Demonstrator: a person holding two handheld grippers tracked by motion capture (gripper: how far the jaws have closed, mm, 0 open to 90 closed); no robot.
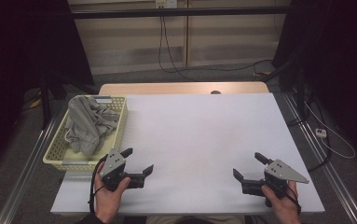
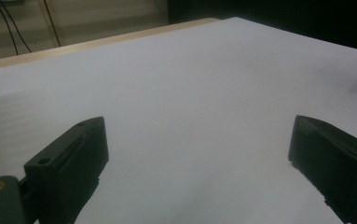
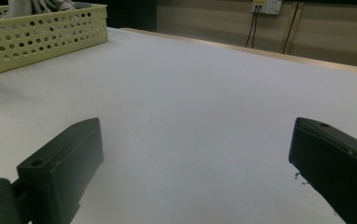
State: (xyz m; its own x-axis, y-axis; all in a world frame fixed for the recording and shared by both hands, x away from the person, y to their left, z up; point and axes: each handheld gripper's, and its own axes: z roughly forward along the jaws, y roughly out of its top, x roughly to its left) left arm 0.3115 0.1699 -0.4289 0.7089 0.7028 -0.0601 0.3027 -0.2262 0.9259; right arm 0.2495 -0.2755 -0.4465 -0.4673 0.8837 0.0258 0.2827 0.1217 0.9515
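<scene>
1. Cloth (image 1: 88,122), grey and crumpled, lay heaped in the yellow basket (image 1: 120,125) at the table's (image 1: 199,135) left edge, spilling a little over the rim.
2. Both grippers rested low near the table's front edge, well apart from each other. The left gripper (image 1: 136,162) sat just beside the basket's near corner; the right gripper (image 1: 250,167) sat toward the opposite side.
3. Each claw was released: jaws stood wide with nothing between them, as the high view and both gripper views showed over bare white tabletop.
4. The step in hand looked like the start: neither gripper touched the cloth, and the work seemed not yet begun.
5. The next move likely called for the left gripper to lift and swing toward the basket, come down over the heap and pinch a fold or edge. The right would probably need to join once the cloth was out on the open surface.
6. What kind of cloth it was could not be told; its folds hid its shape and edges.
7. In the right gripper view the basket (image 3: 45,35) was cut off at the frame's left, with a scrap of cloth (image 3: 41,5) above the rim. In the left gripper view a pale sliver at the left edge was probably the basket, too little to be sure.
</scene>
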